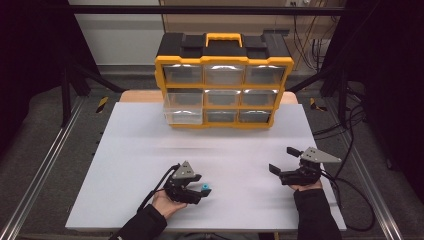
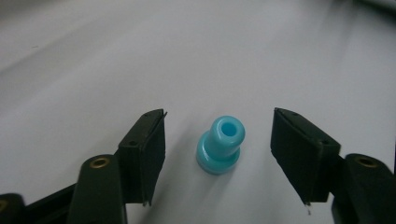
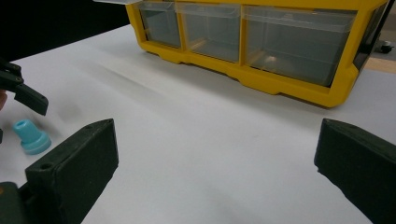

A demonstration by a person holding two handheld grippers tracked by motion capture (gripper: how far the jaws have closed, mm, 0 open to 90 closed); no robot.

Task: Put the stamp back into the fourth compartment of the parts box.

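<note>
My left gripper [image 2: 219, 154] sits low over the white table [image 1: 125, 165], jaws partly apart with the small blue plug [image 2: 220, 144] standing upright between them. There is a gap on each side of the plug, so neither pad touches it and nothing is gripped yet. In the high view the plug [image 1: 205, 188] lies near my edge of the table, just at the tips of that gripper [image 1: 200, 192]. My right gripper [image 1: 281, 160] rests off to the right, jaws spread wide and empty, well apart from the plug. Farther out, the yellow drawer cabinet [image 1: 223, 82] stands at the far side, and its lower-left drawer [image 1: 183, 110] is pulled out. I judge the work is at its start: the drawer is open and waiting, while the pick-up, the carry across and the drop into a drawer are all left.
</note>
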